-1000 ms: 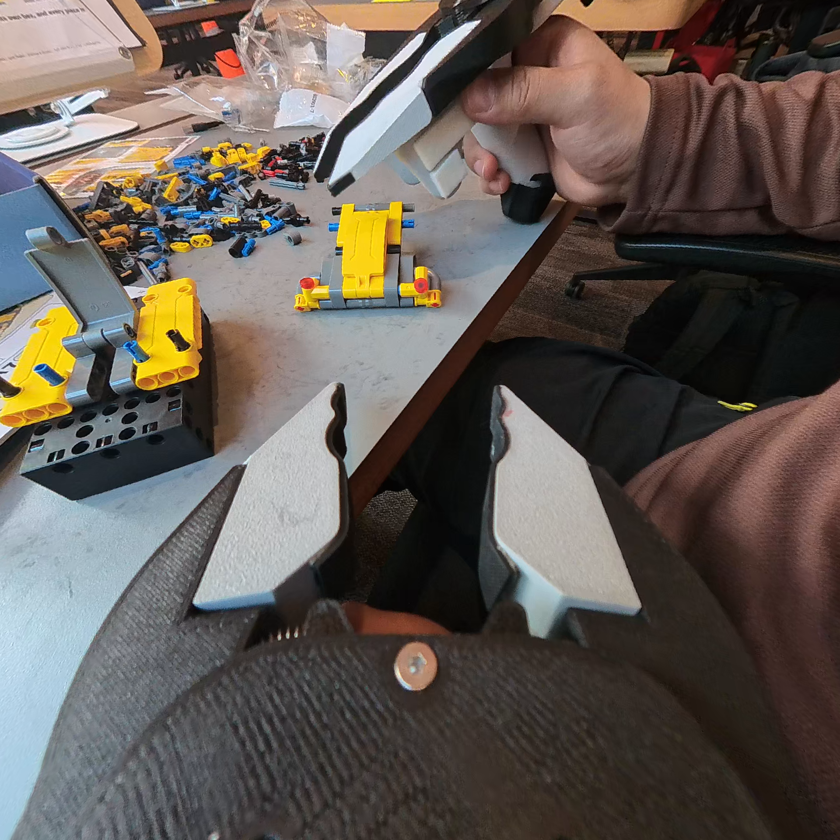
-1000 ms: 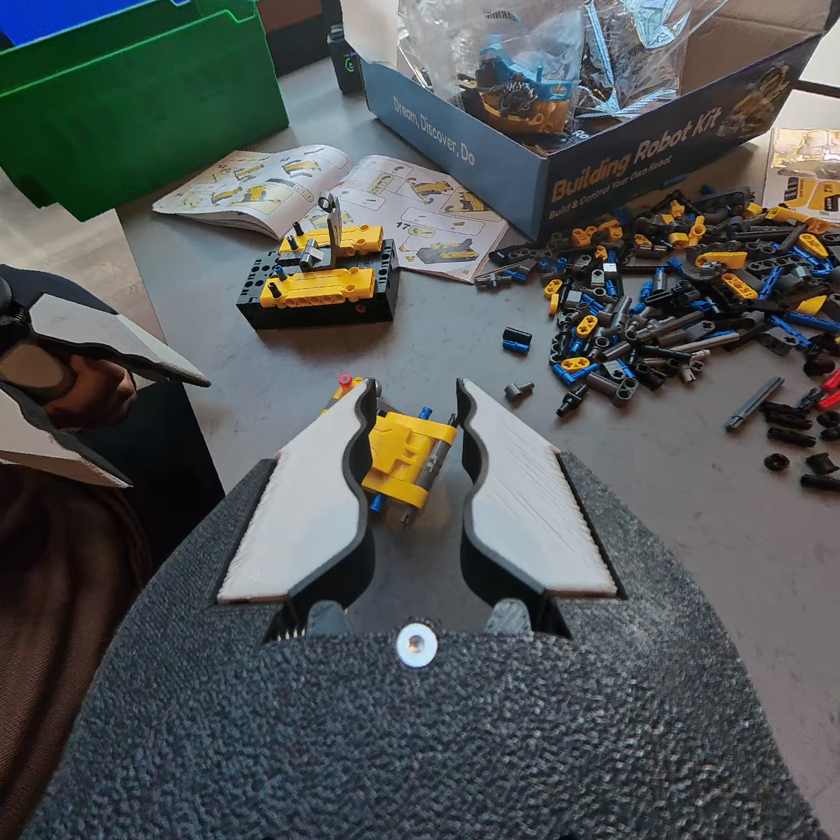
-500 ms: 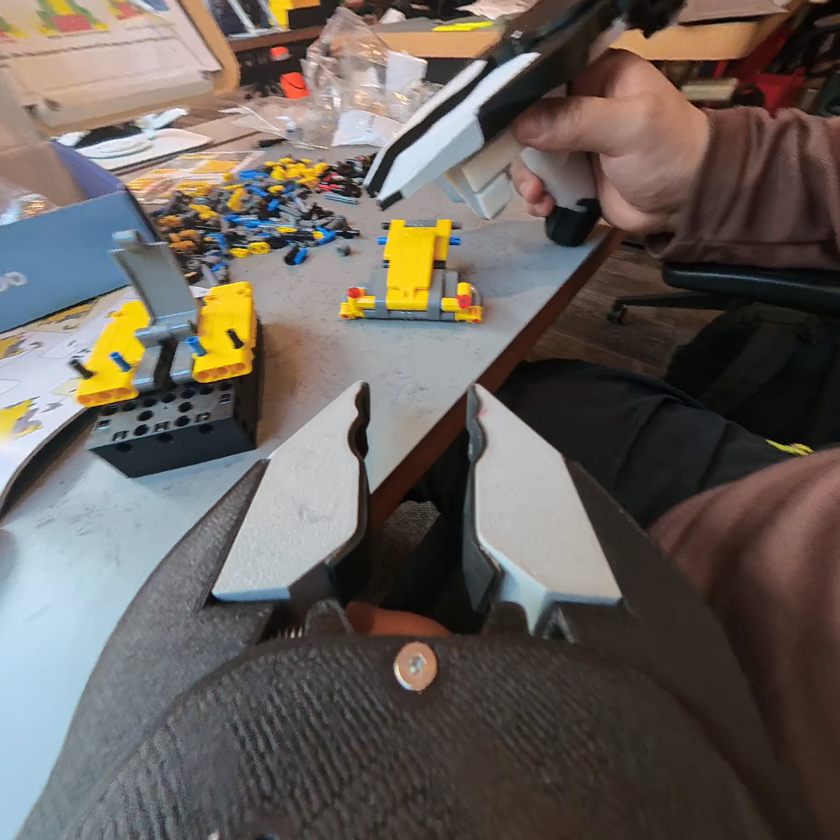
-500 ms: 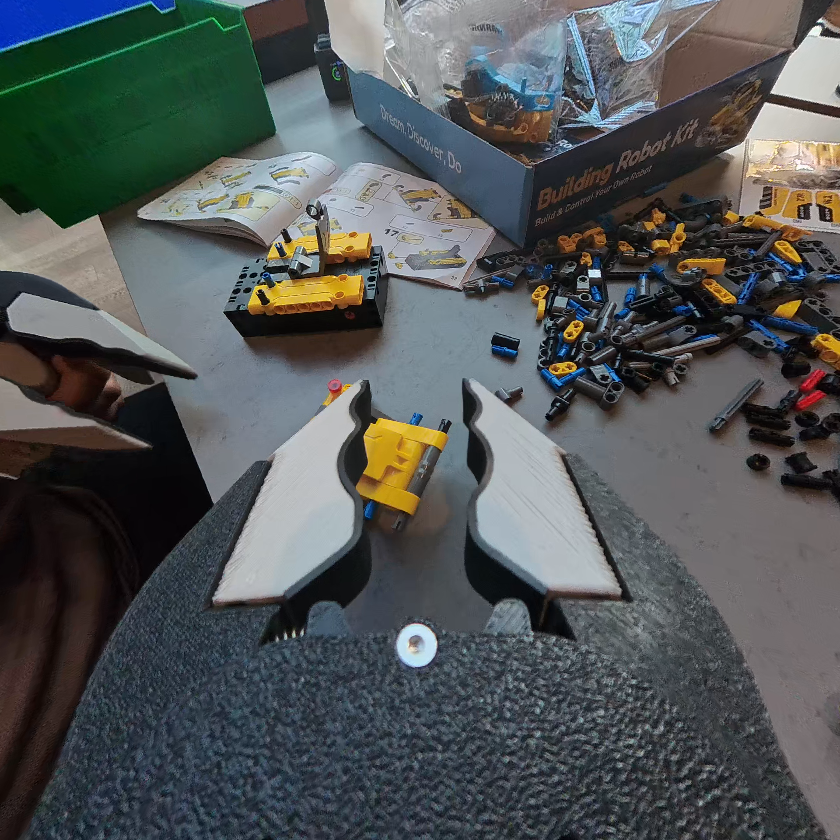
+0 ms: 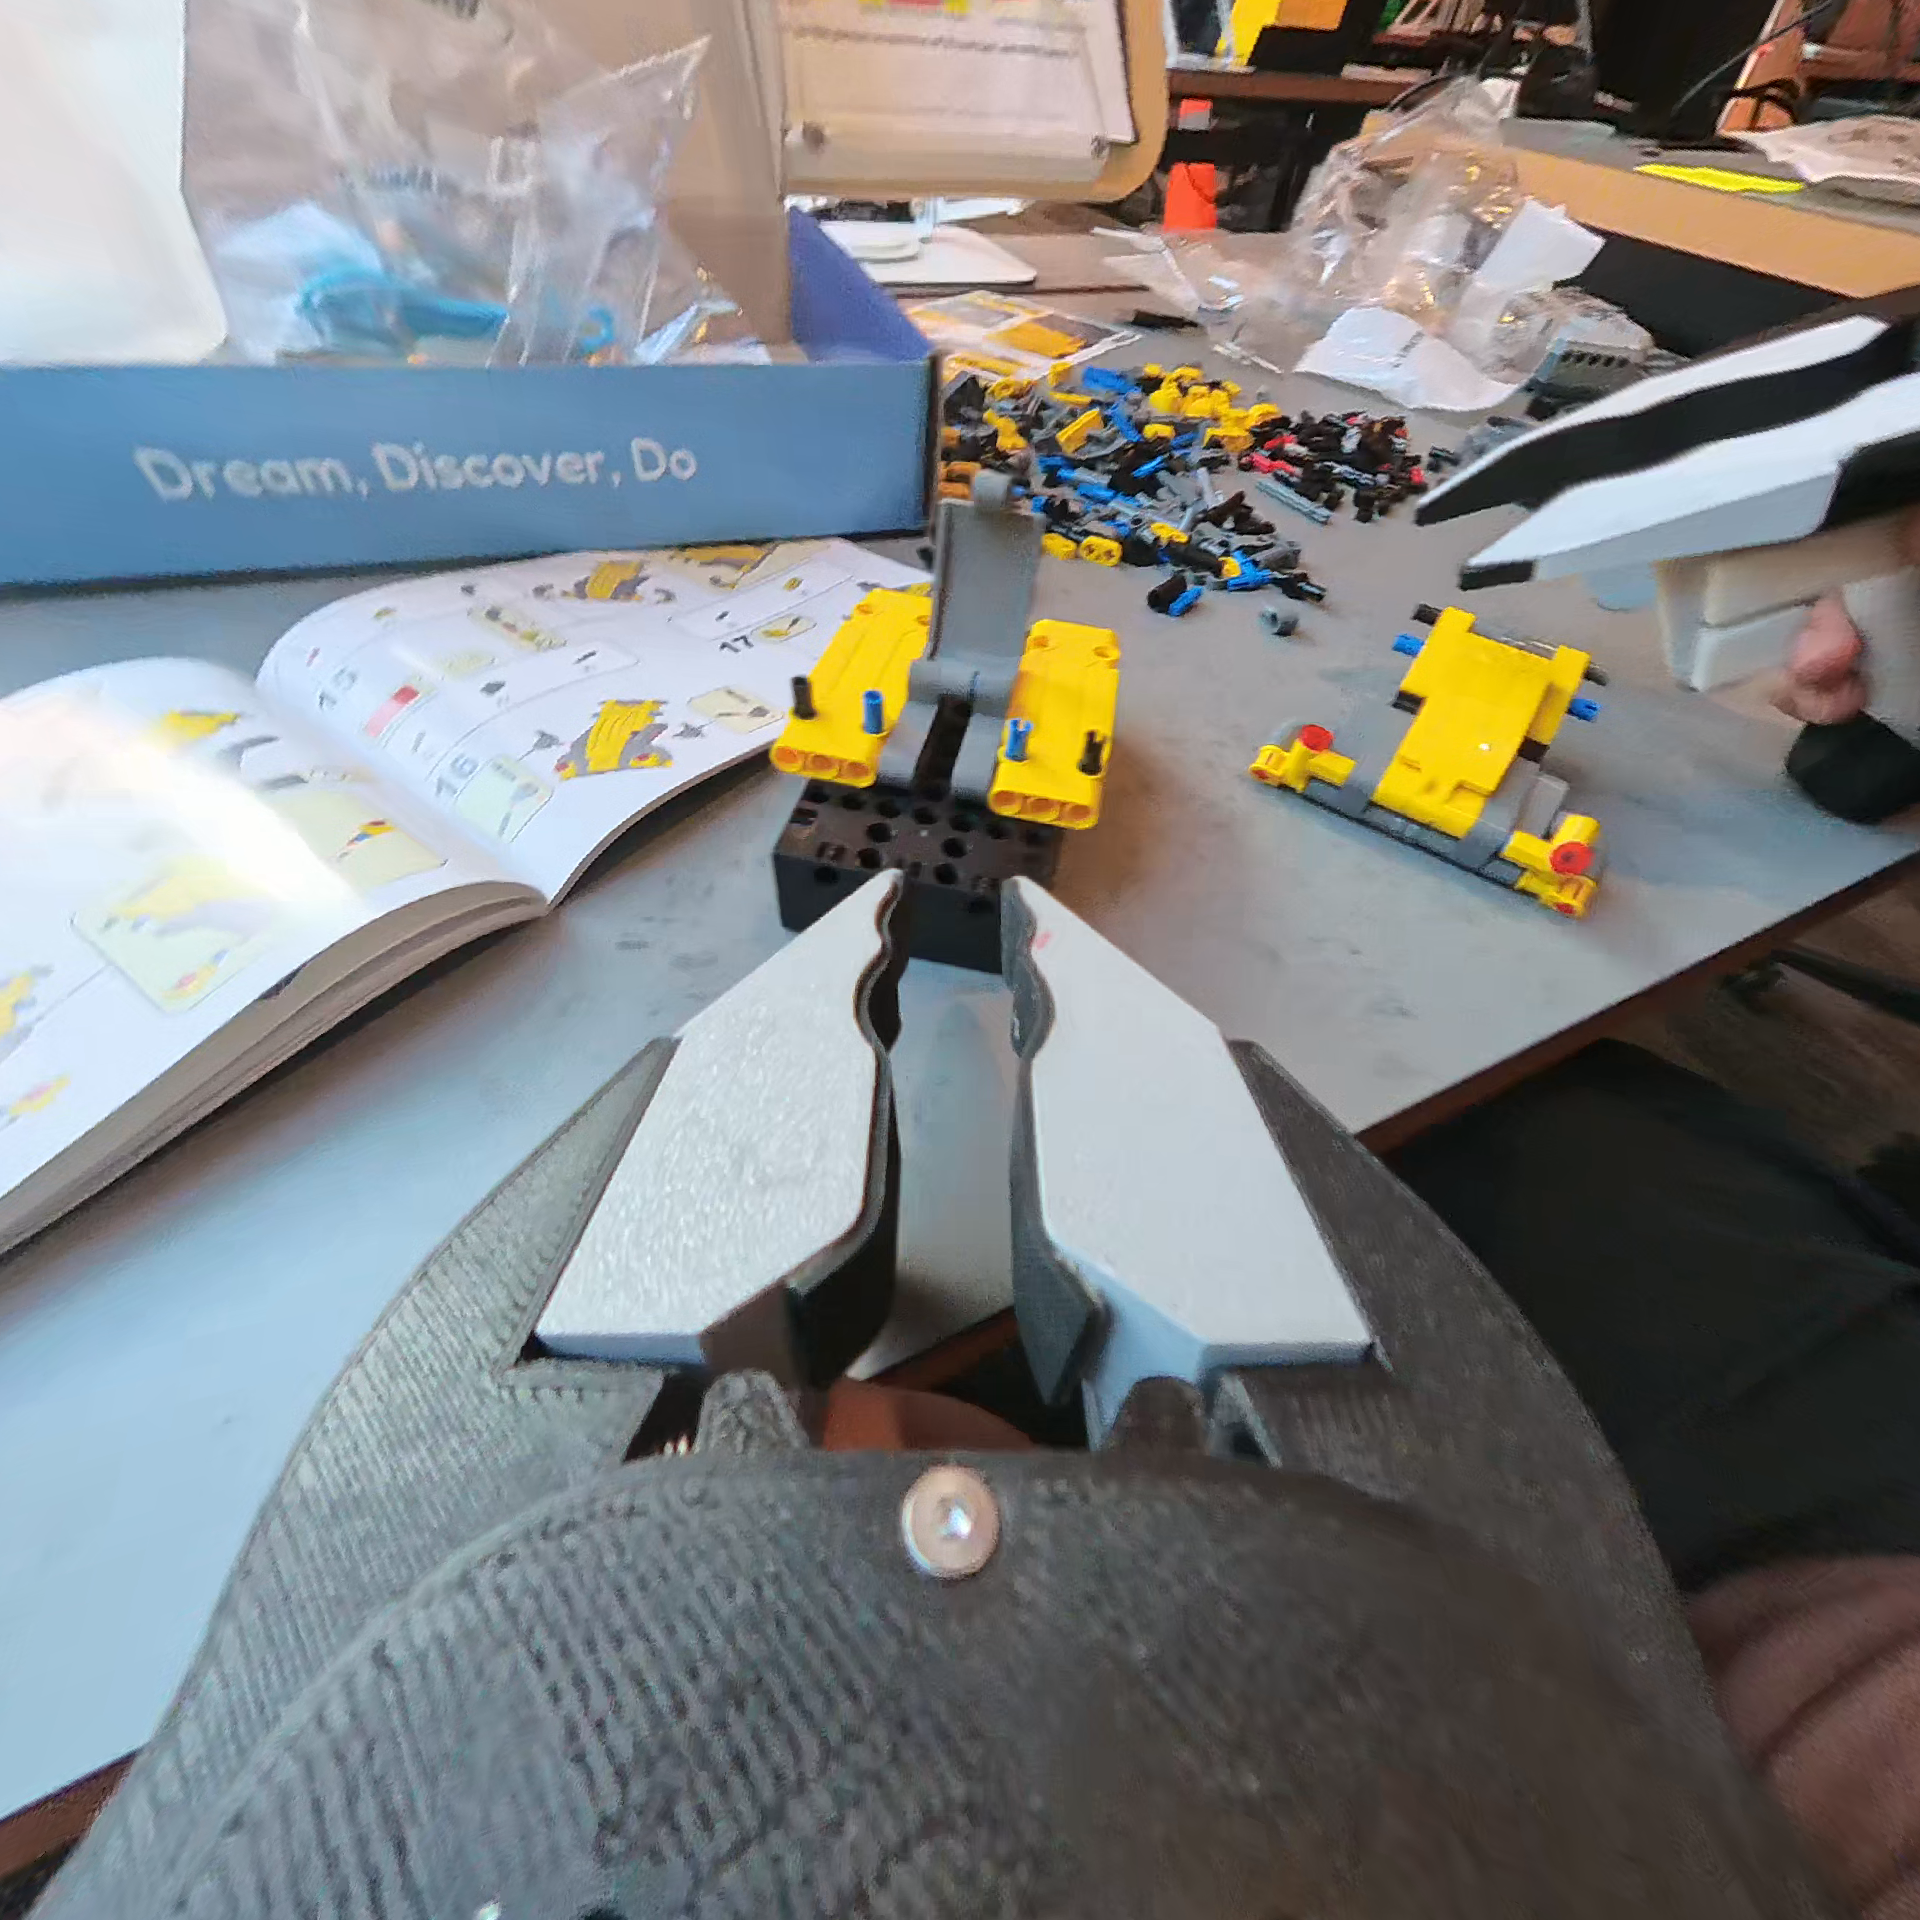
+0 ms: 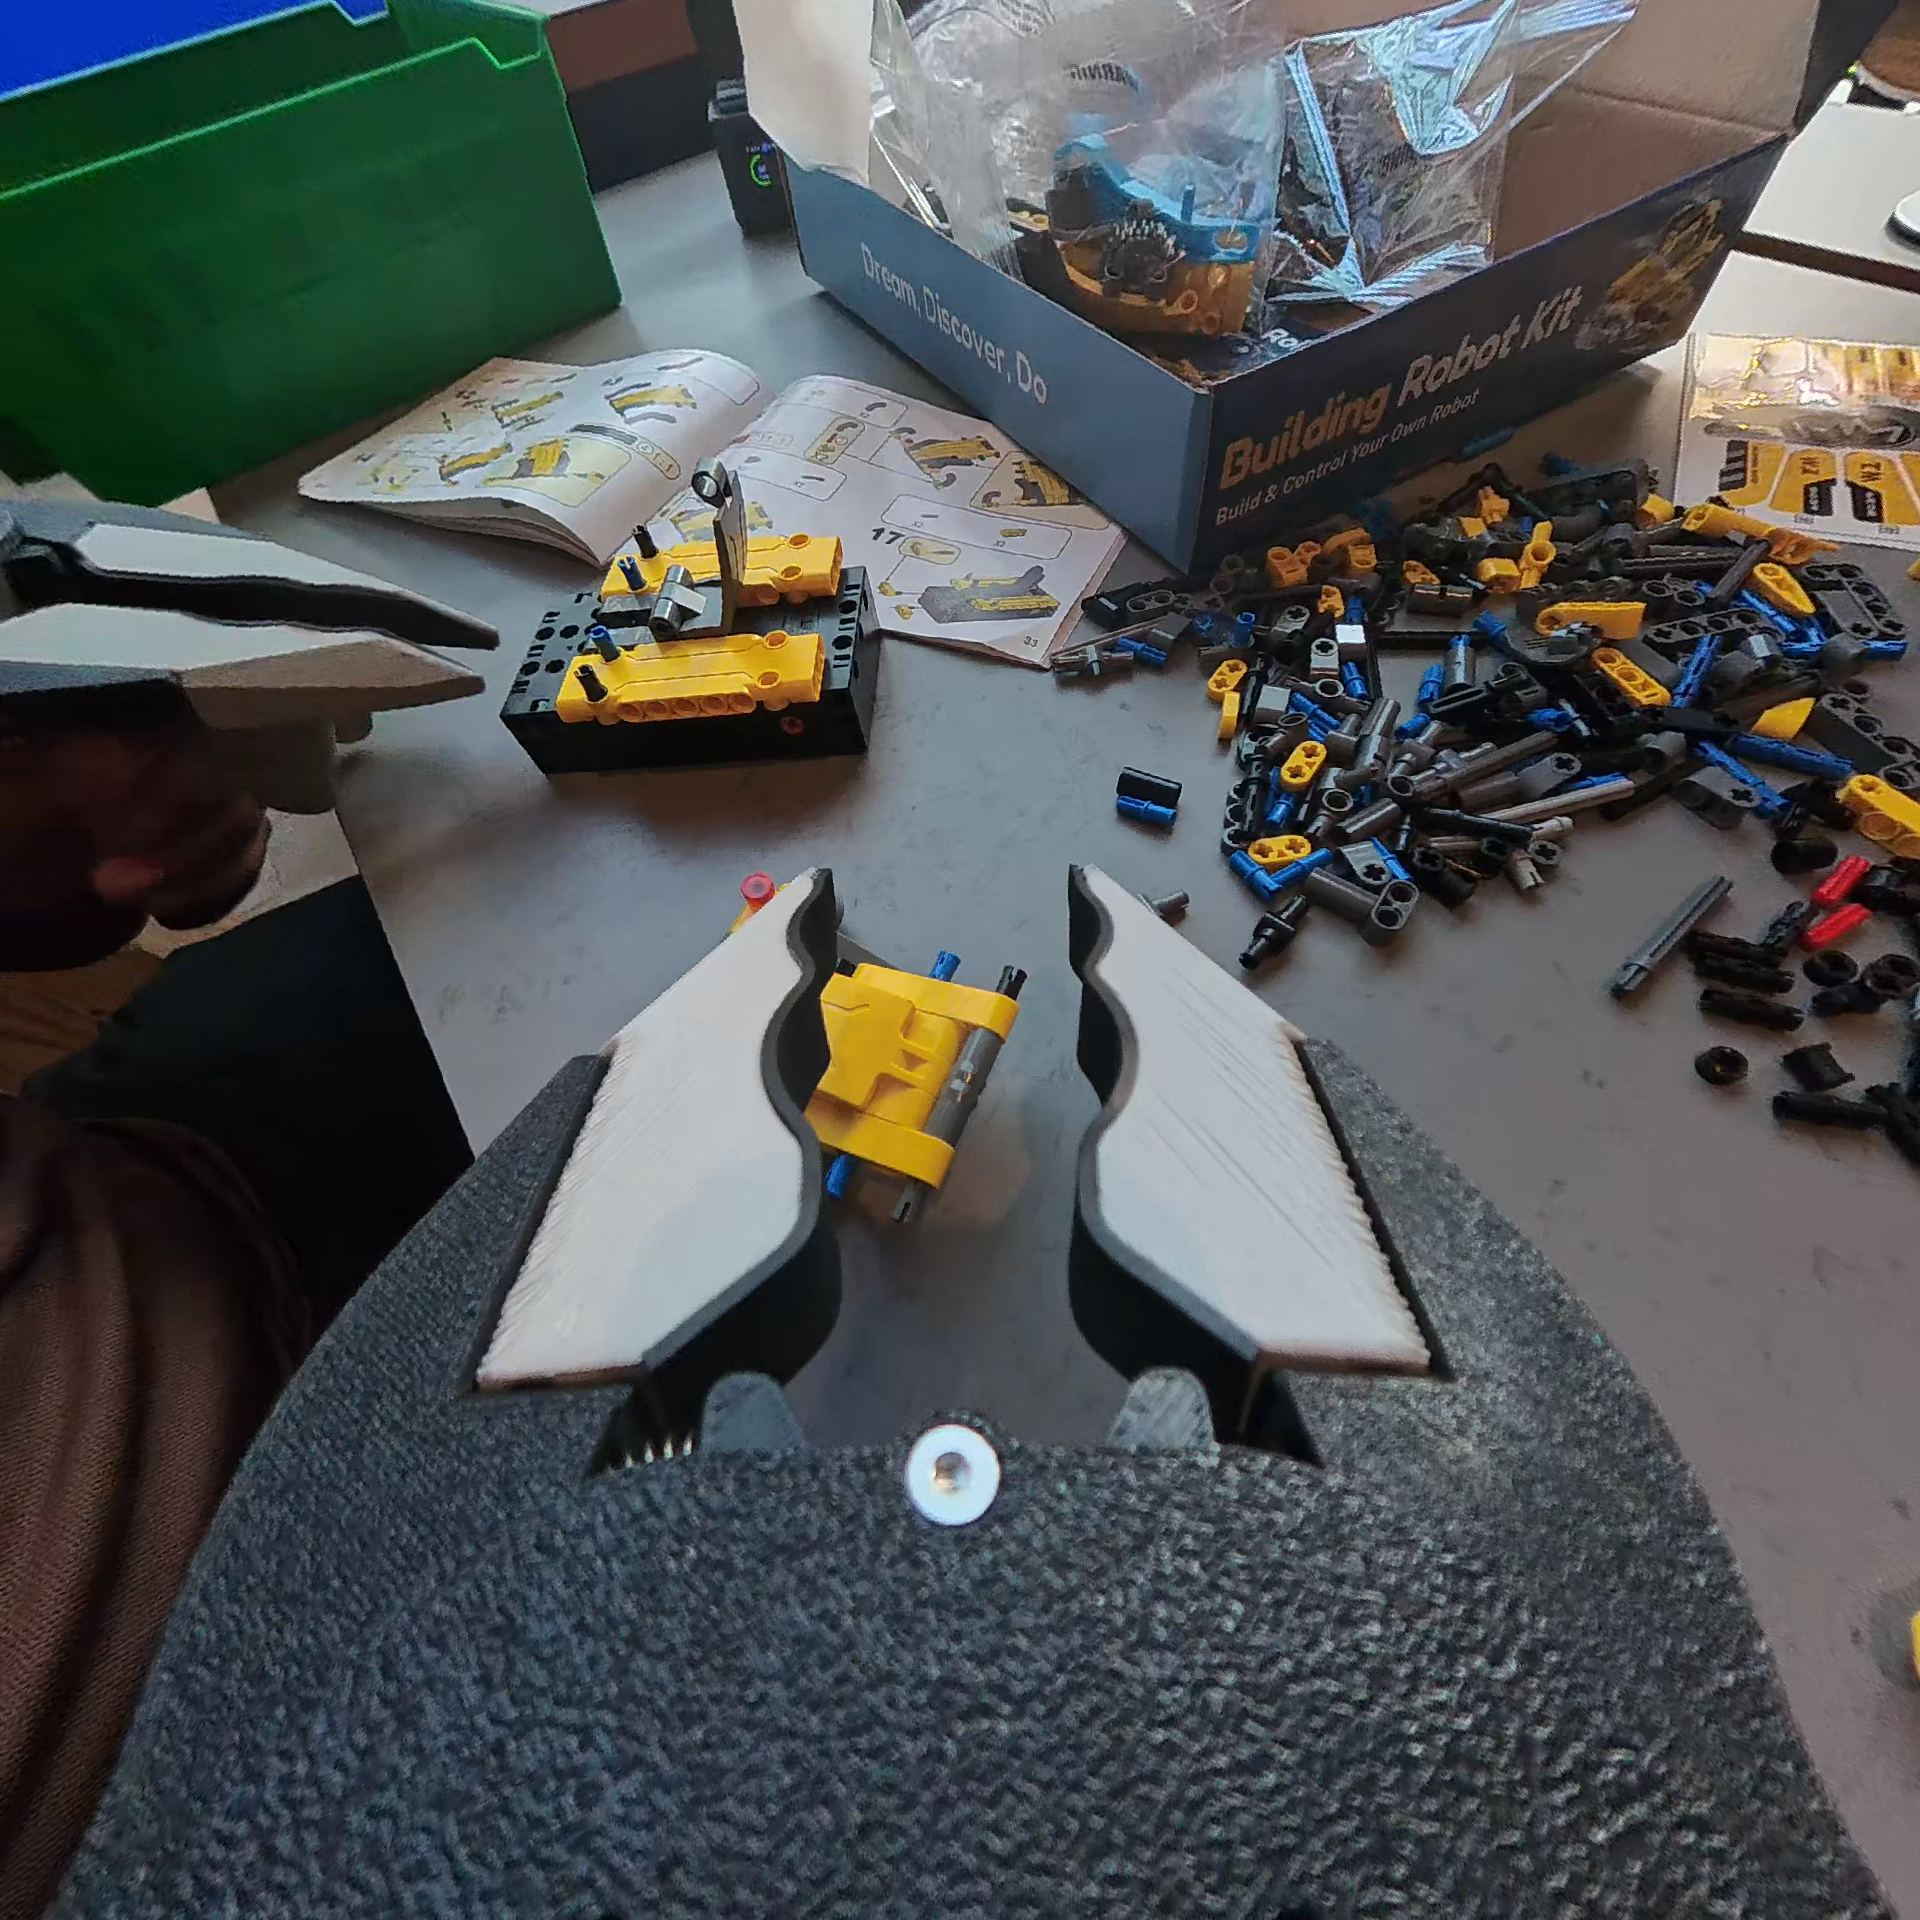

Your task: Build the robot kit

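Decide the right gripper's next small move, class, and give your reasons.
Probably shift the right gripper slightly to its left, then lower it. Its jaws are open above the small yellow model, which sits off-centre, partly under the left finger, so closing now might clip it unevenly. The left gripper is empty, pointing at the black block.

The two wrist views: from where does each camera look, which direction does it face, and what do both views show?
Left wrist view: on the left gripper, looking across the table at the black block build, manual and box; its own fingers and the right gripper show.
Right wrist view: on the right gripper, looking down over the yellow build; the left gripper and a sleeve show.
Shared: both builds, manual, box, loose parts.
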The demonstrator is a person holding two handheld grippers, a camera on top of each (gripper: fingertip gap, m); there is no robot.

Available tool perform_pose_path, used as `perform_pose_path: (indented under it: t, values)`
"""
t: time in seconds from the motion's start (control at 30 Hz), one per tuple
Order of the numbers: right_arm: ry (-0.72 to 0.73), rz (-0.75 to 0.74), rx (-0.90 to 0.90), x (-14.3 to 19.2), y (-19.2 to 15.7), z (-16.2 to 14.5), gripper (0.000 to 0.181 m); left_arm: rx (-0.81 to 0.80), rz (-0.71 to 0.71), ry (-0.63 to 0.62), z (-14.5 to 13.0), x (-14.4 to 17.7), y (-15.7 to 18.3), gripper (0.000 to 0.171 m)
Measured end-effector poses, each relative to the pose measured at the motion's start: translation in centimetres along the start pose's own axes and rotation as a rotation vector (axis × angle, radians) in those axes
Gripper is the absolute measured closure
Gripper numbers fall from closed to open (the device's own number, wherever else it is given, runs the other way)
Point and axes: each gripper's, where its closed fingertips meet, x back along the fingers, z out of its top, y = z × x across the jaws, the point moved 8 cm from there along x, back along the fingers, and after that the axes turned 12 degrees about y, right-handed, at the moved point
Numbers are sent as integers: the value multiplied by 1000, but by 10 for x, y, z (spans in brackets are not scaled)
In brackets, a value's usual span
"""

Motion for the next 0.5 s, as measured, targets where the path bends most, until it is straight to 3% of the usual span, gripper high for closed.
perform_pose_path:
  t: [0.1, 0.23, 0.27, 0.37, 0.5]
  values:
    - [-4, 0, 6, -1, -1, 0, 136, 23, 16, -22, 2, -3, -10, 155]
    - [2, 2, 3, -1, 0, 0, 136, 35, -73, -62, 8, -7, -10, 110]
    - [4, 2, 1, -1, 0, 1, 136, 15, -84, -68, 9, -8, -11, 105]
    - [7, 3, 1, -1, 0, 1, 136, -68, -121, -116, 11, -15, -13, 95]
    - [10, 1, 5, -2, -1, 1, 136, -127, -147, -256, 0, -25, -12, 97]
